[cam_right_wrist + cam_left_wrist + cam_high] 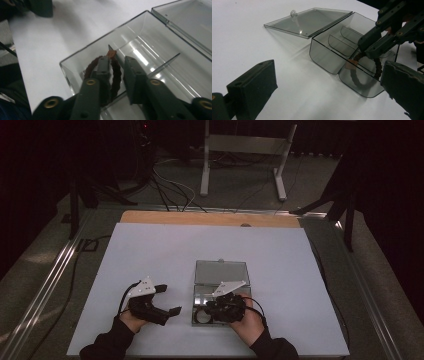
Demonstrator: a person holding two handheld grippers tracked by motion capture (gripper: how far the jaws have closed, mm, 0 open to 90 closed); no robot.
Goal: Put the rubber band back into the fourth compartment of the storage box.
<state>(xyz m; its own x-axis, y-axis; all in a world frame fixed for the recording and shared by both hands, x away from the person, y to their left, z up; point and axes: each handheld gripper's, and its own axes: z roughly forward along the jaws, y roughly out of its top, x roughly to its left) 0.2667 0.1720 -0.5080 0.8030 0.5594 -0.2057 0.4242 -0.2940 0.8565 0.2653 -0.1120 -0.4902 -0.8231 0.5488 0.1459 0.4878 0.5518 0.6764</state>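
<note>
High view, table: a white sheet (pixel 165 255) covers it; a clear plastic box (pixel 221 292) lies toward 5 o'clock of centre, its lid (pixel 221 271) folded flat at the box's 12 o'clock.
High view, left gripper (pixel 171 300): at the box's 9 o'clock, apart from it, jaws spread wide, holding nothing.
High view, right gripper (pixel 210 307): over the box's near end.
Left gripper view: own jaws spread; the right gripper (pixel 363 48) dips into the box (pixel 329 56), where a dark beaded bracelet (pixel 364 75) stands in the end compartment.
Right gripper view: the right gripper (pixel 117 68) has jaws parted, one jaw inside the bracelet (pixel 115 75) loop, not pinching it; the bracelet leans in the end compartment at the box's (pixel 75 72) 7 o'clock corner.
</note>
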